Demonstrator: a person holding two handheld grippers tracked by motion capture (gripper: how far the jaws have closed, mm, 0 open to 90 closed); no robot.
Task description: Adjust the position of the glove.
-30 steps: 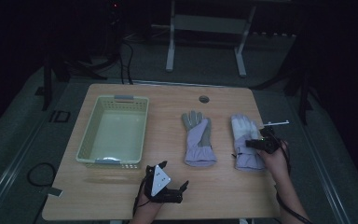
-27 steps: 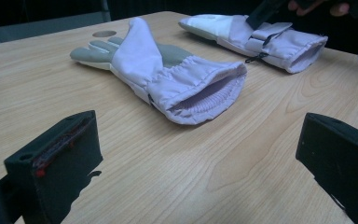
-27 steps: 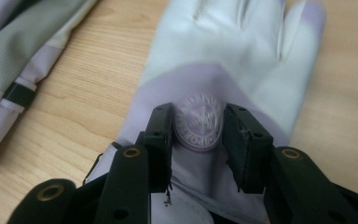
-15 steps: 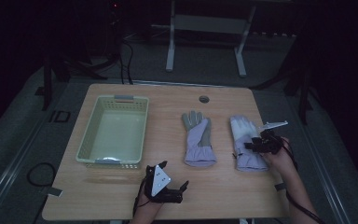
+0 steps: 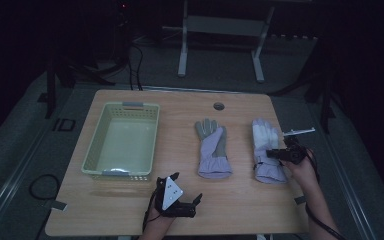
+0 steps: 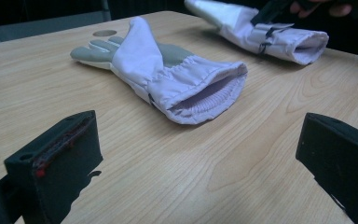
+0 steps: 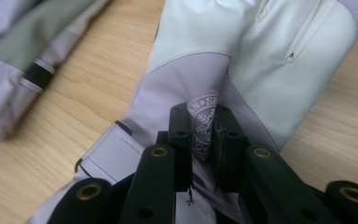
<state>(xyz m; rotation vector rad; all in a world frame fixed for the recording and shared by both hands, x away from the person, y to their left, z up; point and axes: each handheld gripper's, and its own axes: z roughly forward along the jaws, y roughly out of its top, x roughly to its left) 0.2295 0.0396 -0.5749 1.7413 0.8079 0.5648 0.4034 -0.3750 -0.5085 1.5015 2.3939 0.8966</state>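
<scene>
We see our right gripper (image 7: pixel 204 135), its jaws just closing, pinching a fold of the lilac-and-white padded fabric glove (image 7: pixel 261 60), while our left gripper (image 6: pixel 200 158) gapes open.

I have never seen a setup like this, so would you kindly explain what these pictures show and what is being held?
A person sits at a wooden table with hand-held tongs in each hand. The wide picture comes from a fixed camera above; the other two come from cameras riding on each pair of tongs. On the table lie a pale green basket and two lilac gloves. The right tongs have just been closing and now pinch a fold of fabric on the right glove, seen close up in the right gripper view. The left tongs rest near the table's front edge, jaws wide apart and holding nothing, looking towards the left glove.
</scene>
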